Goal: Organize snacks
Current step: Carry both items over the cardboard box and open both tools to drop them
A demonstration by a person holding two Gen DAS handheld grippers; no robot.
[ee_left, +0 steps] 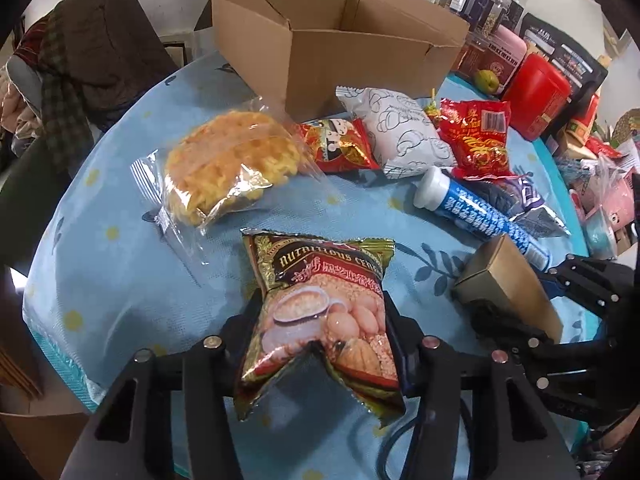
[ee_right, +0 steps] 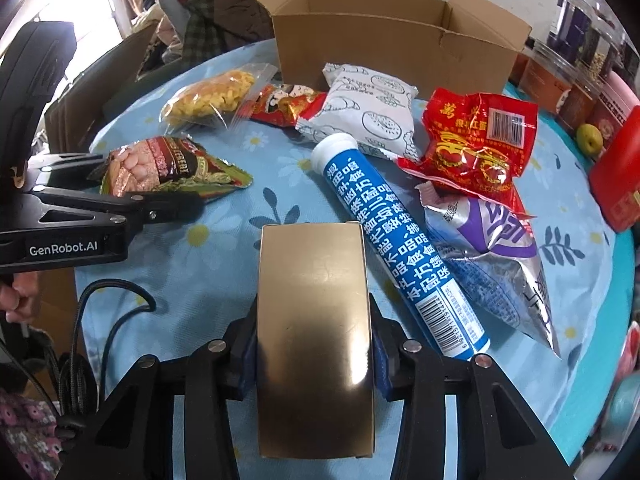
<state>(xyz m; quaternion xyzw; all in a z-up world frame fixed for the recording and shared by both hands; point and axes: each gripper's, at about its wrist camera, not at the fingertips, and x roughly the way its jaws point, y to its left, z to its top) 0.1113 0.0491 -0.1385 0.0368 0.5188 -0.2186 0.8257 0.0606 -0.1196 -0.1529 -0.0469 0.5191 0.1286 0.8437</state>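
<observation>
Already both claws were loaded: the left claw (ee_left: 320, 336) clamped on the cereal packet (ee_left: 320, 312), the right claw (ee_right: 314, 356) on the gold box (ee_right: 314, 332), both low over the table (ee_left: 120, 272). Best lift each clear, then lower into the open carton (ee_right: 400, 40) behind.

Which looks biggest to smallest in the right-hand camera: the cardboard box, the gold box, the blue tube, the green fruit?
As they look in the right wrist view:
1. Cardboard box and gold box: about equal in the picture, so unranked; the gold box sits right at the lens, clamped in the right gripper.
2. Blue tube.
3. Green fruit, far back.
</observation>
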